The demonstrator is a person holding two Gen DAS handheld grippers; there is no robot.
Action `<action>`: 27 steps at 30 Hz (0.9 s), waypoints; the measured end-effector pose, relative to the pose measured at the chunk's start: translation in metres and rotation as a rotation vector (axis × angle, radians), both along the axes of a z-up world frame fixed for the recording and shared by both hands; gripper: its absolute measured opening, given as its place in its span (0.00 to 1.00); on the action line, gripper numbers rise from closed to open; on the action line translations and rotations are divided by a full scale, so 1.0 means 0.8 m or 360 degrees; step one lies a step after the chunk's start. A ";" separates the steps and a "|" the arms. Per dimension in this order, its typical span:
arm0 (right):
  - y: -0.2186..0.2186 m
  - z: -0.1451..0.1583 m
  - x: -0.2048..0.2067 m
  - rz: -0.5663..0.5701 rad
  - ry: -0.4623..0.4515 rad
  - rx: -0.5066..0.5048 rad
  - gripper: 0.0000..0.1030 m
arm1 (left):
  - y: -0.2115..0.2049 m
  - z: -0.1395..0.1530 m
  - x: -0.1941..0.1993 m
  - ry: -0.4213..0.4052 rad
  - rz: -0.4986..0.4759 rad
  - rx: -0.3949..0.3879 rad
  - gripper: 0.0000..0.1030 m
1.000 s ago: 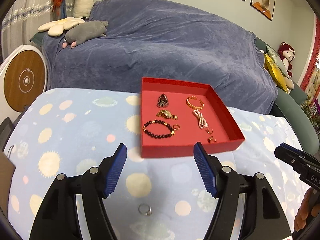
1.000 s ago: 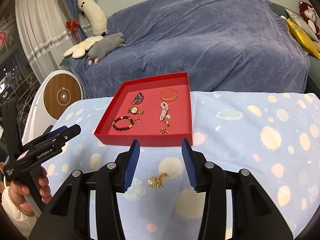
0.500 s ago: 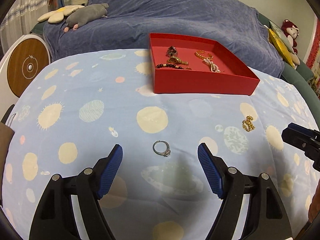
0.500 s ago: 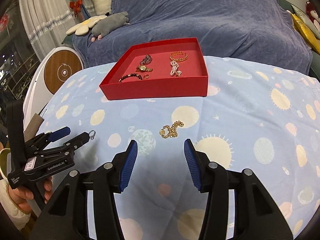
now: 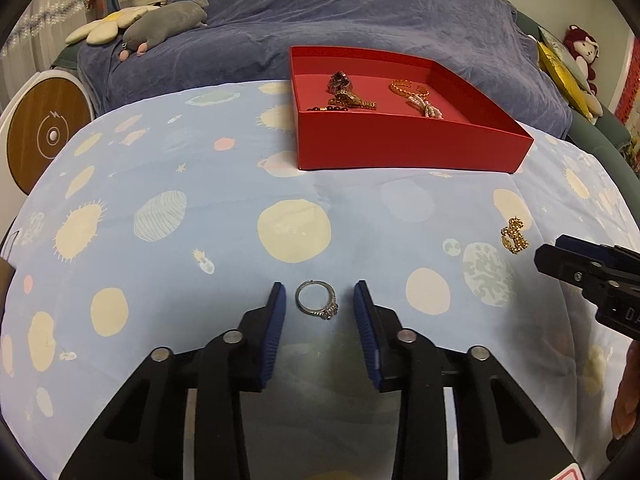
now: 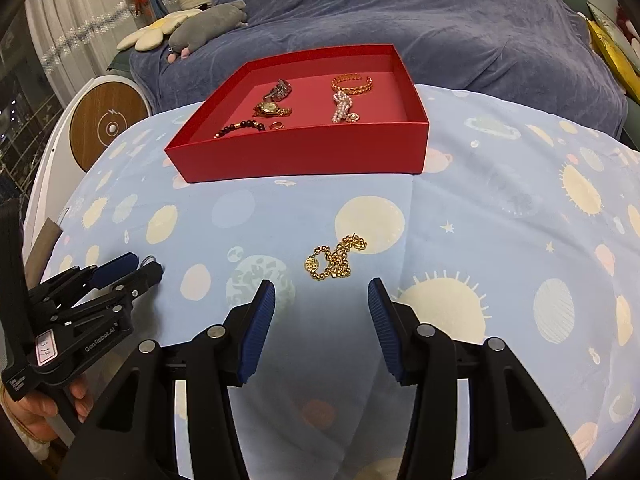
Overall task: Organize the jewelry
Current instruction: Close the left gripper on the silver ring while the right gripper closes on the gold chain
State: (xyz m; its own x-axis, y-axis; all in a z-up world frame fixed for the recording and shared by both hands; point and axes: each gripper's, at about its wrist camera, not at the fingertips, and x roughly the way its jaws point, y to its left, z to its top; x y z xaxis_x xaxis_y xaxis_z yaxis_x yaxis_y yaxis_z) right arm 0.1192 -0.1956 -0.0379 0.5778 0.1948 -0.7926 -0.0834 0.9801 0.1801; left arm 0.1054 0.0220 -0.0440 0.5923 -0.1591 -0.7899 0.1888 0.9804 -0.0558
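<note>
Jewelry left outside the box comes to two pieces: a silver ring (image 5: 317,301) with a small stone setting and a gold bead chain (image 6: 335,258), both lying loose on the planet-print cloth of the worktop (image 5: 168,184), toward its near edge. The ring sits flat between the blue pads of the left hand-held gripper (image 5: 319,309), whose jaws have just been closing in on it; a gap shows on each side, so nothing is gripped yet. The chain lies bunched just ahead of the right hand-held gripper (image 6: 321,305), which stands open with nothing between its pads. Farther back, toward the far edge of the worktop, the red box (image 6: 304,156) already holds a watch, a dark bead bracelet, a gold bangle and a pearl piece. Beyond it is a sofa under a blue throw. The ring looks like the trickier pick: it is thin and lies flat, so pads that meet above it could squeeze it out sideways or pinch up the cloth instead. The chain could trail if only one loop is caught, then snag the box's front wall.
</note>
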 end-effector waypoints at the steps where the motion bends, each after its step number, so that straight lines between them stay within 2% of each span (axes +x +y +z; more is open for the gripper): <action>1: 0.000 -0.002 0.004 -0.0003 0.0003 -0.0001 0.45 | 0.001 0.000 0.001 0.0007 0.0002 -0.0011 0.19; 6: 0.005 -0.012 0.022 -0.0013 0.0002 -0.0048 0.43 | 0.005 0.002 0.002 0.0026 -0.0005 -0.0051 0.17; 12: 0.014 -0.020 0.029 0.0013 -0.0026 -0.0151 0.27 | 0.008 0.002 0.001 0.0037 -0.0003 -0.0068 0.17; 18: 0.016 -0.020 0.030 0.0042 -0.0024 -0.0147 0.09 | 0.011 0.003 0.001 0.0045 0.0007 -0.0082 0.17; 23: 0.009 -0.015 0.023 0.0036 0.0003 -0.0092 0.03 | 0.012 0.008 0.000 0.0038 0.0005 -0.0102 0.17; 27: 0.005 0.002 0.011 0.0038 -0.0026 -0.0054 0.03 | 0.012 0.019 0.000 0.0014 0.0011 -0.0124 0.17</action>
